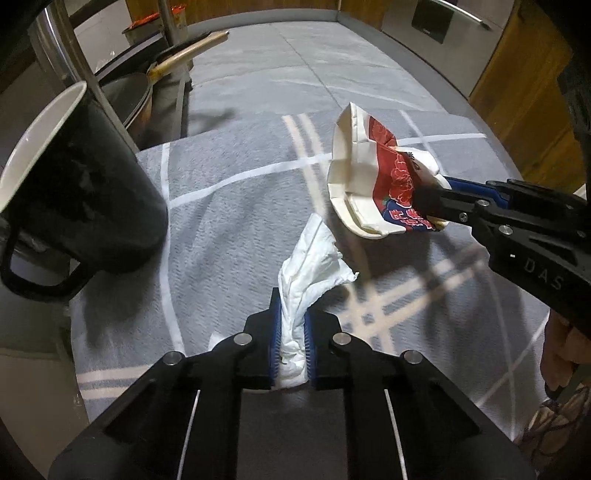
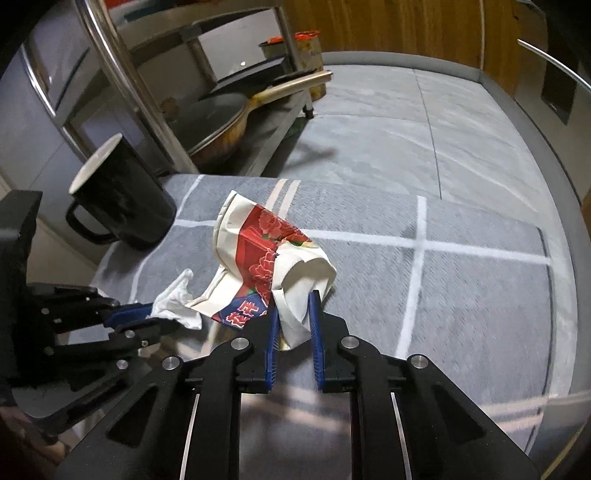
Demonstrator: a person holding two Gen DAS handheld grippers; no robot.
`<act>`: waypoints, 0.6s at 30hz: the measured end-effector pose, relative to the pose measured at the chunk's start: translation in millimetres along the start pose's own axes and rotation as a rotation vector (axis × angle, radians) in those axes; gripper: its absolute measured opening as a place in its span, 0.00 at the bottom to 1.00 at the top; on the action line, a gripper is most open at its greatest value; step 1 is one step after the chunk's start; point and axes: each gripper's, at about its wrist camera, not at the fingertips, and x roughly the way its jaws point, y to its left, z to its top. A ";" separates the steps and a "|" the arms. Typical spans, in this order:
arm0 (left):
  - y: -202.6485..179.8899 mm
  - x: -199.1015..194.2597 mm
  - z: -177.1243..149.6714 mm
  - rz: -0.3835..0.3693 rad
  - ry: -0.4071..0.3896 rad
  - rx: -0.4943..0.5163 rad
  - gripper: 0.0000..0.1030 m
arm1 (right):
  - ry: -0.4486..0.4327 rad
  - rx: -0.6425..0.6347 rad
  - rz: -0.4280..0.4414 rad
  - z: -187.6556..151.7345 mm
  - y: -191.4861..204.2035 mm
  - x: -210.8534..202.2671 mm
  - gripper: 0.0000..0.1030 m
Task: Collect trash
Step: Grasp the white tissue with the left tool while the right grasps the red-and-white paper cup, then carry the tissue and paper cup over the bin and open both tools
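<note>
2 pieces of trash were pinched over the gray cloth (image 1: 229, 206): my left gripper (image 1: 290, 328) clamped the white tissue (image 1: 314, 266), my right gripper (image 2: 293, 325) the crushed paper cup (image 2: 266, 258). Thin tissue could tear or slip when lifted.

Work surface: grey countertop (image 1: 295, 62) with pale veining and a raised grey edge at the far side. A grey cloth (image 1: 229, 206) with white grid lines covers its near part. Wood-panelled wall (image 2: 388, 26) behind. Stainless steel rack (image 2: 122, 62) at left, holding a pan (image 2: 218, 125) with a wooden handle; tins beyond it. Lighting dim, indoor, soft shadows.
</note>
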 end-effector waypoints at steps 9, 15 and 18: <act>-27.6 -34.0 -8.7 -0.039 -0.067 0.010 0.10 | -0.057 0.033 -0.016 -29.9 -8.8 -69.5 0.16; -54.7 -61.8 -11.7 -0.075 -0.118 0.023 0.10 | -0.109 0.040 -0.048 -53.3 -15.5 -128.0 0.16; -66.4 -75.4 -17.1 -0.087 -0.139 0.034 0.10 | -0.135 0.035 -0.059 -66.0 -15.5 -153.0 0.16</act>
